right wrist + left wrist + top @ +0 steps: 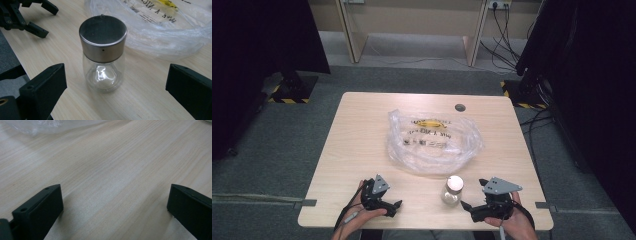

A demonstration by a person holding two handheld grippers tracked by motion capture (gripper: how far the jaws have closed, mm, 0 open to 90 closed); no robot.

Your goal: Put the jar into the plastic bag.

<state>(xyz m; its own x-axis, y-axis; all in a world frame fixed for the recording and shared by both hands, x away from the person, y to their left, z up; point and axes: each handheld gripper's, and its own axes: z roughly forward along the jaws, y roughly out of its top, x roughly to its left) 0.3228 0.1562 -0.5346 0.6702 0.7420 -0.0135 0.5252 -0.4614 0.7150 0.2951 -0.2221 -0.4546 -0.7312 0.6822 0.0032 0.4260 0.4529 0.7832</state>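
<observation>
A small clear glass jar (pixel 453 190) with a brushed metal lid stands upright near the front edge of the pale wood table (pixel 357 130). In the right gripper view the jar (pixel 103 50) is between and just beyond the wide-apart jaws of my right gripper (pixel 115 70), untouched. A hand holds that right gripper (pixel 469 199) at the front right, open. My left gripper (pixel 392 207) rests at the front left, open over bare wood (pixel 112 162), and its jaws (pixel 115 192) hold nothing. A crumpled clear plastic bag (pixel 432 137) with printed lettering lies mid-table behind the jar.
A dark round cable grommet (pixel 460 107) sits near the table's far edge. The bag (pixel 160 27) lies close behind the jar. My left gripper (pixel 22 17) is at the upper left of the right gripper view. Dark curtains and floor cables (pixel 507 45) surround the table.
</observation>
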